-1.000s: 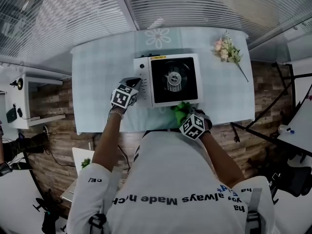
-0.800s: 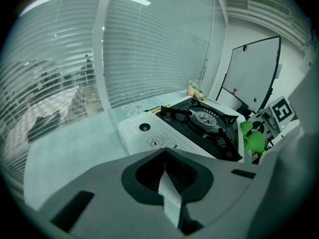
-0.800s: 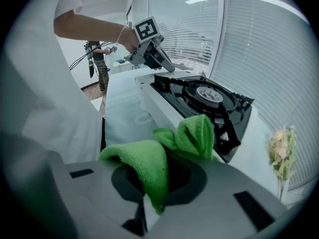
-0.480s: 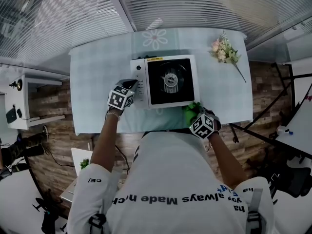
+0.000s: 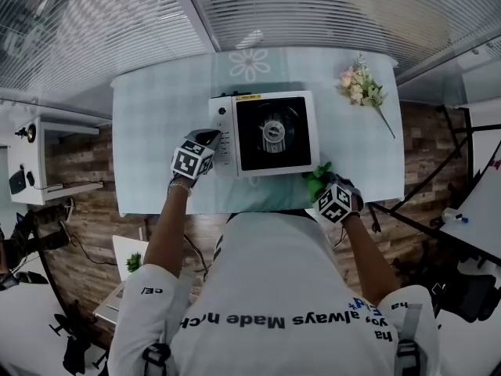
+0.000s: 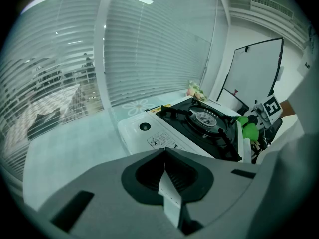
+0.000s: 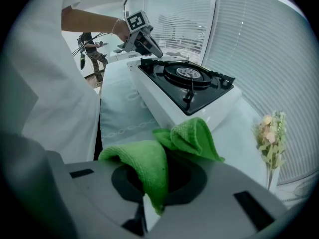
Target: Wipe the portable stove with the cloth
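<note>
The portable stove point(image 5: 262, 131), white with a black top and round burner, stands mid-table; it also shows in the left gripper view point(image 6: 199, 123) and the right gripper view point(image 7: 184, 88). My left gripper point(image 5: 208, 141) is shut with nothing in it, its tip at the stove's left edge by the control panel; its jaws point(image 6: 164, 153) meet just short of the white casing. My right gripper point(image 5: 327, 190) is shut on the green cloth point(image 5: 317, 178) at the stove's front right corner. The cloth point(image 7: 192, 136) bunches over the jaws of my right gripper point(image 7: 158, 180) and hides their tips.
A bunch of artificial flowers point(image 5: 362, 84) lies on the table point(image 5: 156, 116) to the right of the stove, seen too in the right gripper view point(image 7: 269, 133). Window blinds run behind the table. A whiteboard point(image 6: 254, 71) stands off to the right. The table's near edge is against the person's body.
My right gripper has carried the green cloth rightward along the stove's front edge to its front right corner. The left gripper has stayed at the stove's left edge.
</note>
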Tool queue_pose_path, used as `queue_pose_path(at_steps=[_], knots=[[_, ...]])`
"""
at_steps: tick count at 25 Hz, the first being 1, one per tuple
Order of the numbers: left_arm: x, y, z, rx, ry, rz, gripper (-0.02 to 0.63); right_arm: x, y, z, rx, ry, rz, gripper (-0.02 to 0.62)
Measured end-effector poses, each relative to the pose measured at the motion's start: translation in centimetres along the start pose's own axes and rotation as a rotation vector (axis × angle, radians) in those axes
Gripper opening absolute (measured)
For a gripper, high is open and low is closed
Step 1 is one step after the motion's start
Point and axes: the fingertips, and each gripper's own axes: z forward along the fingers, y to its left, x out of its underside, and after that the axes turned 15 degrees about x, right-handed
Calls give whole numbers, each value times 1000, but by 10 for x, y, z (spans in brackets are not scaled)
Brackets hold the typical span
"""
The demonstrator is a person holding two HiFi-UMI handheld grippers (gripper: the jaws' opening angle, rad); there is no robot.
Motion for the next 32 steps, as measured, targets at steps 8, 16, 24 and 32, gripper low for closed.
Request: queue_pose_path(at_steps=[8,16,24,32], knots=[[0,1,0,-6,-13,-22,12,16,-42,2,53,24,7,26],[0,1,0,-8,-39,-56,12,-12,-90,21,96,0,-1,26],[0,2,-1,-11,-59,-70,12,-26,-114,43,112,-5,9,26],[0,2,-1,-7,-63,-82,12,-44,-148,65,143,-10,-16,26]])
